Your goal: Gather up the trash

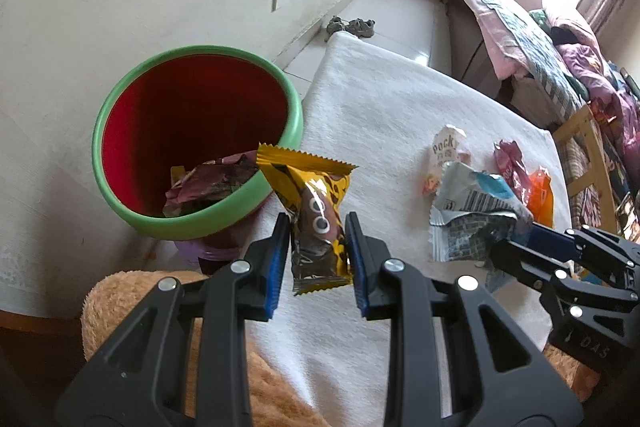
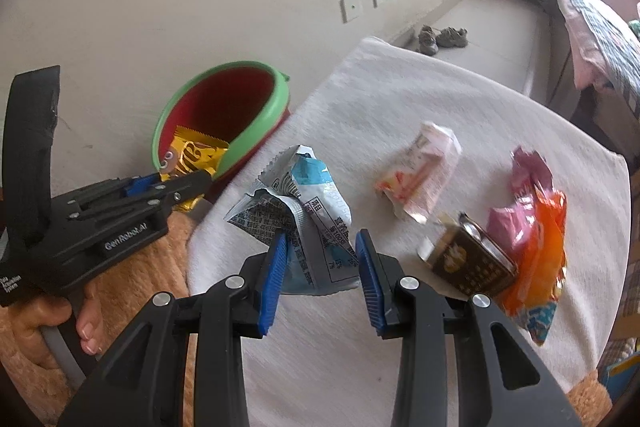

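Observation:
My left gripper (image 1: 318, 223) is shut on a yellow and brown snack wrapper (image 1: 316, 187) with cartoon eyes, held upright beside the green rim of the red bin (image 1: 224, 211). A purple wrapper (image 1: 208, 183) lies inside the bin. The right wrist view shows that left gripper (image 2: 200, 183) with the yellow wrapper (image 2: 192, 155) in front of the bin's rim (image 2: 256, 131). My right gripper (image 2: 321, 239) is shut on a crumpled silver and blue wrapper (image 2: 304, 187), lifted off the white cloth. The left wrist view shows the right gripper (image 1: 508, 247) gripping it at the right.
On the white-clothed table (image 2: 400, 99) lie a Pocky packet (image 2: 424, 171), a pink wrapper (image 2: 528, 179), an orange wrapper (image 2: 540, 259) and a small brown box (image 2: 468, 259). The wall is close behind the bin. Shoes (image 2: 440, 39) sit on the floor beyond the table.

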Motion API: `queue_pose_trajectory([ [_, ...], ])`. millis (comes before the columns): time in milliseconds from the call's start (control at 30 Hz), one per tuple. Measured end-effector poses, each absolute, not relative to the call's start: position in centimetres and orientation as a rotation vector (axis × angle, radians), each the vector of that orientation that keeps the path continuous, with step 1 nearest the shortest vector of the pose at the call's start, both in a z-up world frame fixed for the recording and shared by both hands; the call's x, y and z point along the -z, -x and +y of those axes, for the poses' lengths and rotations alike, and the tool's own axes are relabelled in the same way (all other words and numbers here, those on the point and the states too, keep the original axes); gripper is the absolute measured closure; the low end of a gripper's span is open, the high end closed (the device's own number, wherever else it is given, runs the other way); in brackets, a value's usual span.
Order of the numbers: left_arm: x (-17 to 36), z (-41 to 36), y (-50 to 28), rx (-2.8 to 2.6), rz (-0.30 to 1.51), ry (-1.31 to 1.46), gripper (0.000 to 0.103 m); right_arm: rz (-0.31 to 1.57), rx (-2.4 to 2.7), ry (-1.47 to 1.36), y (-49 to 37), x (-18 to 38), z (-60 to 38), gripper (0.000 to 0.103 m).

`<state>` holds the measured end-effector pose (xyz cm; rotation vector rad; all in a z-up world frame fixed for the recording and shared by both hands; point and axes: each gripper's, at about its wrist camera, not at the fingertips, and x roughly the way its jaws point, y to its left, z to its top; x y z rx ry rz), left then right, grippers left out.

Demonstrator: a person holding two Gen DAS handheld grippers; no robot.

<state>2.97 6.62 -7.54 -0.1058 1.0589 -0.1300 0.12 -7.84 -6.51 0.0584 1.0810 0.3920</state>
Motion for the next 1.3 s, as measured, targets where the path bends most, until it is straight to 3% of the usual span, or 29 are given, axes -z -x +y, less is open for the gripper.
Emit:
queue_pose_trajectory([
  [1300, 6.4, 17.1, -6.9, -0.061, 0.977, 0.279, 0.076, 1.062, -0.479, -0.068, -7.2, 6.0, 0.8, 0.067],
])
